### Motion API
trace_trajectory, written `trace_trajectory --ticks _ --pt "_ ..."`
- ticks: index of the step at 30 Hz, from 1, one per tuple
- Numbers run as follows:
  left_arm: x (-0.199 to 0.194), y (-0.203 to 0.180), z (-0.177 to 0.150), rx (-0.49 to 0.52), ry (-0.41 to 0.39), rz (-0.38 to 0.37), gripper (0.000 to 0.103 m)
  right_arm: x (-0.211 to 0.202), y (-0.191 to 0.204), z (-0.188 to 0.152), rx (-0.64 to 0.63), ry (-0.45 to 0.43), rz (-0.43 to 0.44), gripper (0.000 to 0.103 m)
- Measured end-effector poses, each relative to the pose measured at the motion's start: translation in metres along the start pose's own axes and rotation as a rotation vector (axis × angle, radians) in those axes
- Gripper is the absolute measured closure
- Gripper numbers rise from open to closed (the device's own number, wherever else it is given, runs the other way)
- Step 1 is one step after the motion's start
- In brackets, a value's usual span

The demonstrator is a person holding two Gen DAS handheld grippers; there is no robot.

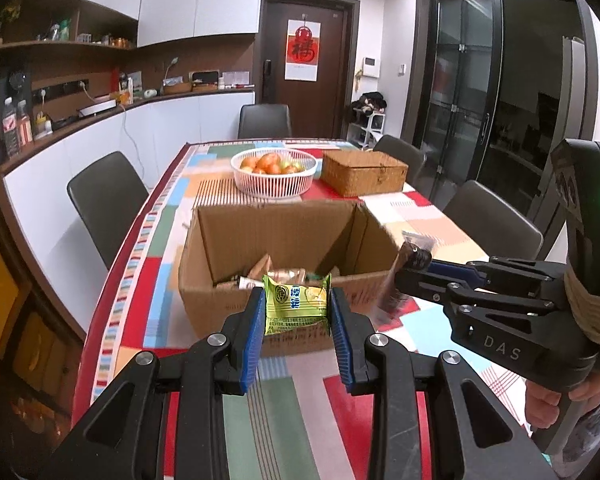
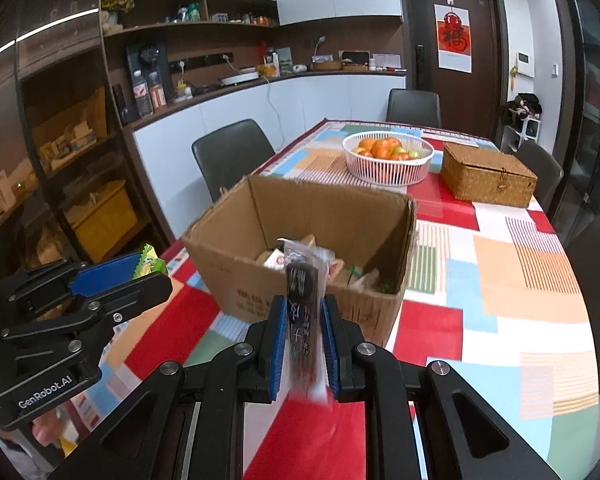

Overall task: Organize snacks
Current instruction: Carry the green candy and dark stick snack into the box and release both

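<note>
An open cardboard box [image 1: 276, 236] stands on the patterned tablecloth and holds several wrapped snacks [image 1: 284, 274]. It also shows in the right wrist view [image 2: 244, 280]. My left gripper [image 1: 298, 328] is shut on a green snack packet [image 1: 296, 304], held just in front of the box's near wall. My right gripper [image 2: 304, 344] is shut on a dark snack packet in clear wrap [image 2: 302, 292], held upright before the box. In the left wrist view the right gripper [image 1: 410, 272] is at the box's right corner. In the right wrist view the left gripper [image 2: 112, 280] is at the left.
A white basket of fruit [image 1: 274, 172] and a woven wicker box [image 1: 362, 172] stand behind the cardboard box. Dark chairs [image 1: 104, 200] surround the table. A counter and shelves [image 2: 220, 80] run along the left wall.
</note>
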State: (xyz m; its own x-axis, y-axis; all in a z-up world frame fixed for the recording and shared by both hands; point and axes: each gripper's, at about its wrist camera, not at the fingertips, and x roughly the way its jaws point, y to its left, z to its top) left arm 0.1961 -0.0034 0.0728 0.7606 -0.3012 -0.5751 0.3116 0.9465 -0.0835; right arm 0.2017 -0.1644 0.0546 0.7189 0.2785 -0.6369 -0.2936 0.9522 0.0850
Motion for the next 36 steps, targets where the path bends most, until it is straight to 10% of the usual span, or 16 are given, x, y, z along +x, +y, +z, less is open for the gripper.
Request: trace_trajectory --ticks 19,36 --pt "0.039 0.018 0.067 -0.015 -0.012 -0.002 0.071 0.017 -0.009 0.069 -0.004 -0.070 -0.032 0.085" --pt "0.128 0.045 0.061 -0.094 0.207 0.028 0.068 0.096 -0.032 0.079 0.046 0.133 -0.045 0.085"
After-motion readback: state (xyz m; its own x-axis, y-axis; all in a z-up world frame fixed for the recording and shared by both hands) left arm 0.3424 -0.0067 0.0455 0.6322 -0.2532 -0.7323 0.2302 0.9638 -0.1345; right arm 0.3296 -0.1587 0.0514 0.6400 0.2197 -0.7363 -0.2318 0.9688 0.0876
